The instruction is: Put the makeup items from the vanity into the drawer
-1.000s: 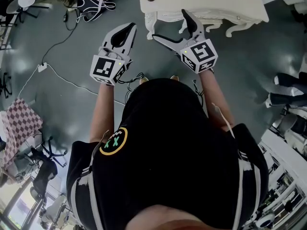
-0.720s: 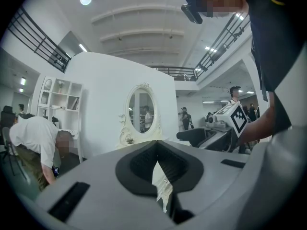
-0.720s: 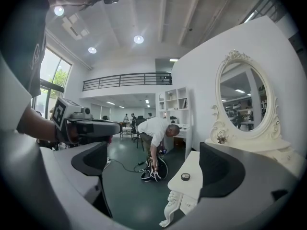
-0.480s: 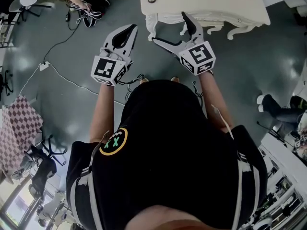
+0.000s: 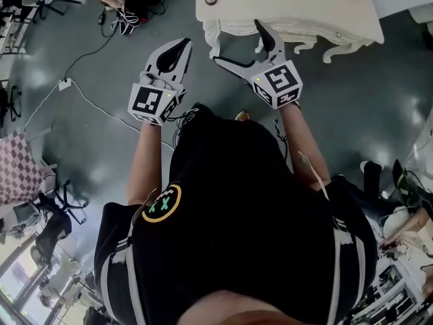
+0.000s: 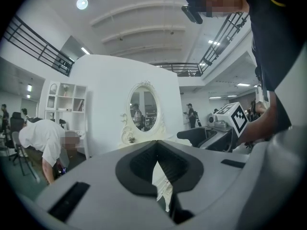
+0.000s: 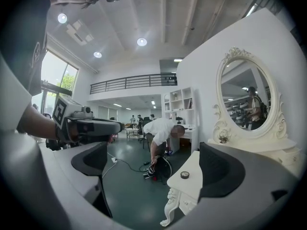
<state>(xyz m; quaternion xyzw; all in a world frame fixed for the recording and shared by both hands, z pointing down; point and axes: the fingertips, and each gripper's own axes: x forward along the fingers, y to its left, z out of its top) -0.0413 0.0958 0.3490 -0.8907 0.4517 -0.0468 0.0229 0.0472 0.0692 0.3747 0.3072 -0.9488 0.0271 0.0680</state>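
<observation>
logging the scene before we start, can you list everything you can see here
vanity: one, cream white, top of the head view
round tin: one, small, dark-rimmed, on the vanity's left corner
mirror: one, oval, white carved frame, on the vanity
power strip: one, white, with a cable, left of the head view
checked cloth: one, red and white, far left
person: one, white top, bending down beyond the vanity
left gripper: grey, jaws together, empty, short of the vanity
right gripper: grey, jaws apart, empty, near the vanity's front
</observation>
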